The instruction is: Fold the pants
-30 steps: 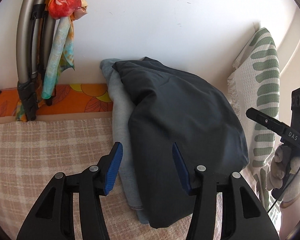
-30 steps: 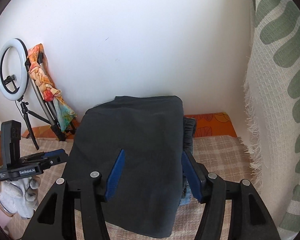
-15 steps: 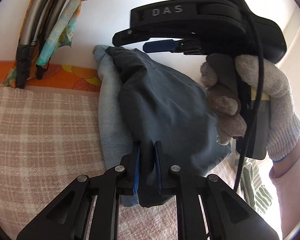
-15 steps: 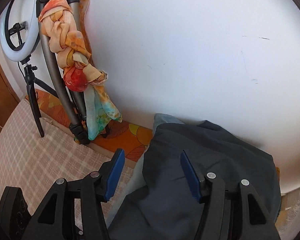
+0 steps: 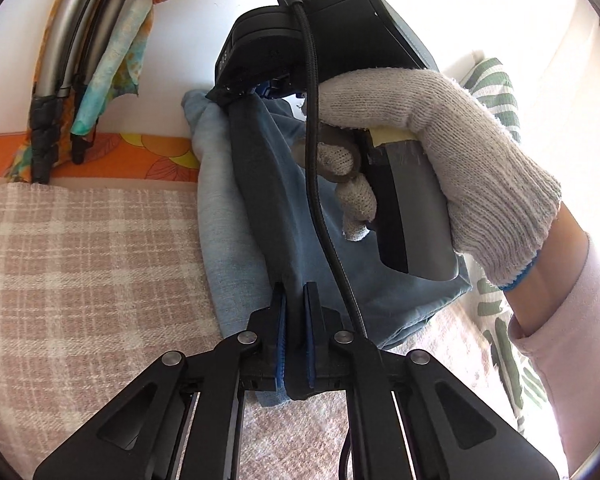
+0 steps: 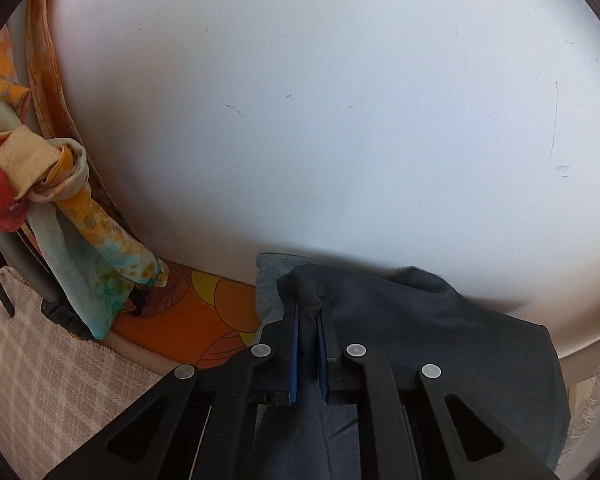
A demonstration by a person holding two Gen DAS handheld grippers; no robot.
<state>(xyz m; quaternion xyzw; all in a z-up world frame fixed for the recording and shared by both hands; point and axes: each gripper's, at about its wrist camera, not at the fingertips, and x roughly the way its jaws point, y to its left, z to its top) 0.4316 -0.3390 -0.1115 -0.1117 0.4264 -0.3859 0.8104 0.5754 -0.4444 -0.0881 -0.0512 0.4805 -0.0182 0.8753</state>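
Hardly any writing can be read now: the black housing of the right gripper (image 5: pixel 268 92), seen from the left wrist view, carries a few small pale marks on its side, too blurred to make out. Both tools clamp the dark pants (image 5: pixel 260 184). The left gripper (image 5: pixel 295 304) has its blue-padded jaws pressed together on a fold at the near end of the garment, and the right gripper (image 6: pixel 308 320) has its jaws pinching a bunched corner at the far end, close against the white wall (image 6: pixel 320 100). Between the two grips the cloth runs as a taut ridge, charcoal along the crest and bluer on the slack side that falls away under the gloved right hand (image 5: pixel 452 160). The pants lie on a paler grey-blue garment (image 5: pixel 228 220), which rests on the checked beige blanket (image 5: pixel 80 260). To the left of the pile the blanket lies bare up to an orange floral strip (image 5: pixel 100 156) along the wall, where a tie-dyed scarf (image 6: pixel 84 240) hangs knotted on grey poles (image 5: pixel 56 52). To the right a green-striped white throw (image 5: pixel 496 92) stands close beside the pants, and the wall shuts off the far side just beyond the right gripper's jaws
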